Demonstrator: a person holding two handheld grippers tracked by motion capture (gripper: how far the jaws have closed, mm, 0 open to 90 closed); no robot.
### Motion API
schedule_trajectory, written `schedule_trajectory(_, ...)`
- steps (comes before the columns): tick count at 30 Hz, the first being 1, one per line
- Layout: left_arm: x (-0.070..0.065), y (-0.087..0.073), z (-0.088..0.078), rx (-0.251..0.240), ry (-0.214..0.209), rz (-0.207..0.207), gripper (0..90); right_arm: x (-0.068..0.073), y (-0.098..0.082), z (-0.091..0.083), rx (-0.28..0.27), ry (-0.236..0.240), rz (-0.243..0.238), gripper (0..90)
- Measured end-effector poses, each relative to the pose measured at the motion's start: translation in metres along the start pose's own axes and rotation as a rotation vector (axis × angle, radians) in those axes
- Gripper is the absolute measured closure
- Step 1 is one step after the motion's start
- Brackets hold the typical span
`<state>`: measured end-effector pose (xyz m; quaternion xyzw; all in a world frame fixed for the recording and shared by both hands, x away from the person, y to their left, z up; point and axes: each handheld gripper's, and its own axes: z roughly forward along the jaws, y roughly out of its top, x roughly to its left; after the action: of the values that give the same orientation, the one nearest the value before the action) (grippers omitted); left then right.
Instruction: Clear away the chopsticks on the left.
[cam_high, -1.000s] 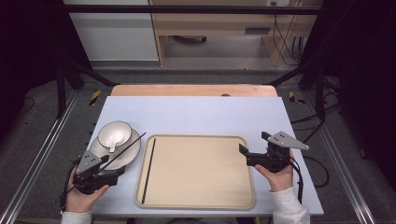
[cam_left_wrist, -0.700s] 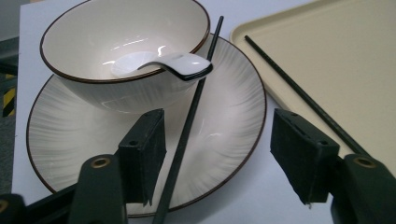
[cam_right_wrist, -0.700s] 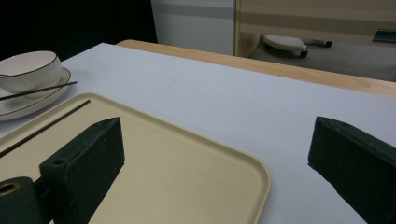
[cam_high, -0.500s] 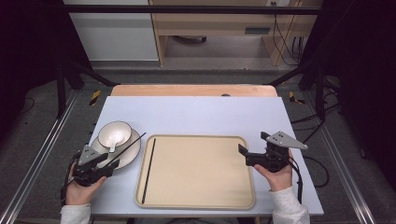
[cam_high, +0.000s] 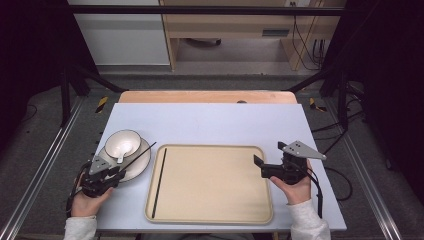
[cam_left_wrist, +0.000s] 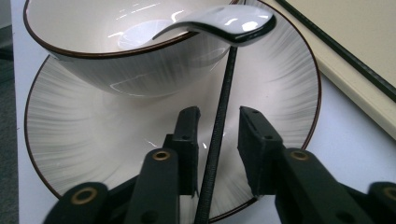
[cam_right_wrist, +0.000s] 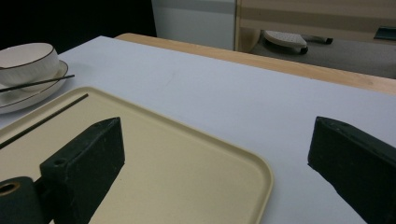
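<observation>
A white bowl (cam_high: 122, 142) with a white spoon (cam_high: 121, 156) in it stands on a white plate (cam_high: 137, 167) at the table's left. A black chopstick (cam_high: 142, 151) lies across the plate under the spoon's handle. My left gripper (cam_high: 116, 172) sits low over the plate's near rim. In the left gripper view the chopstick (cam_left_wrist: 223, 102) runs between the jaws of my left gripper (cam_left_wrist: 218, 116), with a small gap on each side; the jaws have just been closing. My right gripper (cam_high: 259, 167) hovers open over the right edge of the beige tray (cam_high: 215, 185), with nothing between its jaws.
A second black chopstick (cam_high: 159, 182) lies along the tray's left side. The table's light blue top (cam_high: 210, 125) stretches behind the tray to a wooden back edge (cam_high: 207, 96). Metal frame rails run along both sides of the table.
My left gripper has shifted toward the plate and sunk to its near rim, and its jaws have narrowed around the chopstick. The right gripper has kept still.
</observation>
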<state>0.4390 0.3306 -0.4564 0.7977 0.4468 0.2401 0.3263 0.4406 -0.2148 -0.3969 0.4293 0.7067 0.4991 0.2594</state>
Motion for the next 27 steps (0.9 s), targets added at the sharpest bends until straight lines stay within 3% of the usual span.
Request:
schedule_trajectory(16,-0.005,0.002,-0.001,0.013,-0.033,0.004,84.7,-0.001,0.000,0.000,0.002,0.003,0.004,3.9)
schedule_trajectory(27,-0.014,0.007,-0.004,-0.007,-0.036,-0.006,85.3,-0.002,0.000,-0.002,-0.004,-0.001,0.006,3.9)
